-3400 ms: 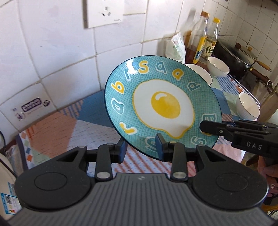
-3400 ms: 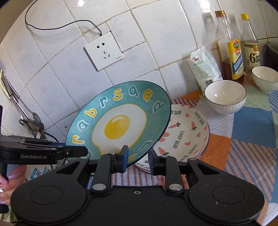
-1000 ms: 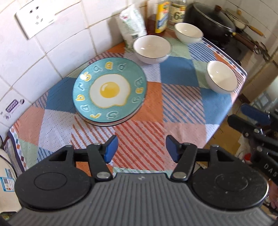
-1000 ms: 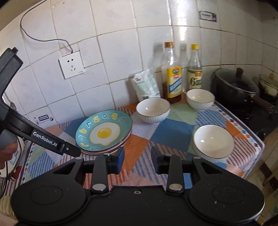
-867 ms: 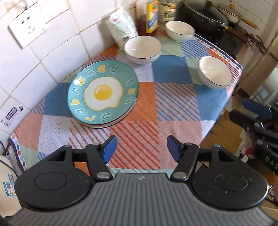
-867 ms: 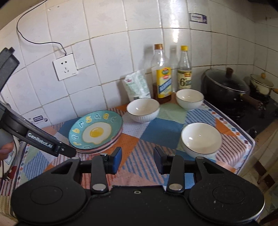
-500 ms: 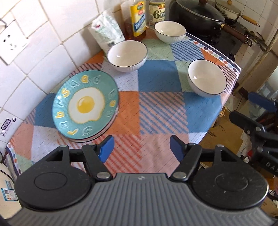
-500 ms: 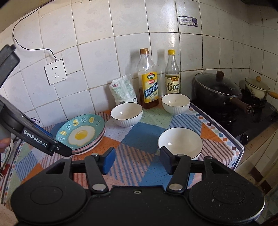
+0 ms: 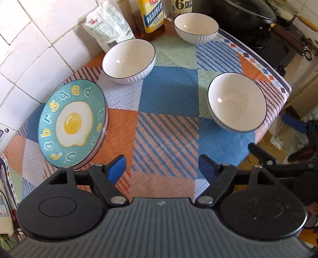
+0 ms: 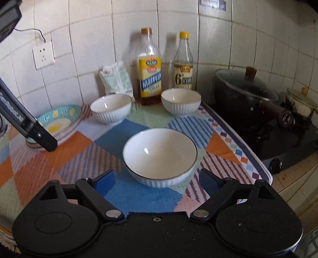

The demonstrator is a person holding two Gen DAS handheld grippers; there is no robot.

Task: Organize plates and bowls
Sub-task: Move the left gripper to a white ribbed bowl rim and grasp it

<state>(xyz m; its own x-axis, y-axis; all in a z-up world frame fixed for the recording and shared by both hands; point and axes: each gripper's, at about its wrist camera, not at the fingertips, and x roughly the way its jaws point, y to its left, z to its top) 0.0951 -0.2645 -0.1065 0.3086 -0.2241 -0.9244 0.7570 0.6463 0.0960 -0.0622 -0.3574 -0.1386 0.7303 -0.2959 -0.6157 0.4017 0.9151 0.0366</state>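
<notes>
Three white bowls on my surface: one nearest [image 10: 160,156], one at back left [image 10: 110,108], one at back right [image 10: 180,101]. Two stacked plates: the egg-print plate [image 9: 72,124] on top and a second plate [image 9: 104,135] beneath (only its rim shows). Two bottles: a yellow-labelled bottle [image 10: 149,75] and a yellow-capped bottle [image 10: 183,67]. One white packet [image 10: 117,79]. Two lidded pots: a black pot [image 10: 244,93] and a cream pot [image 10: 301,103]. One wall socket [image 10: 43,54].

Under the egg plate [image 9: 72,124] only a thin rim of a second plate is seen; its face is hidden. Both bottles [image 9: 151,17] are cut off by the top edge in the left view. The stove [image 10: 278,127] is blurred in the right view
</notes>
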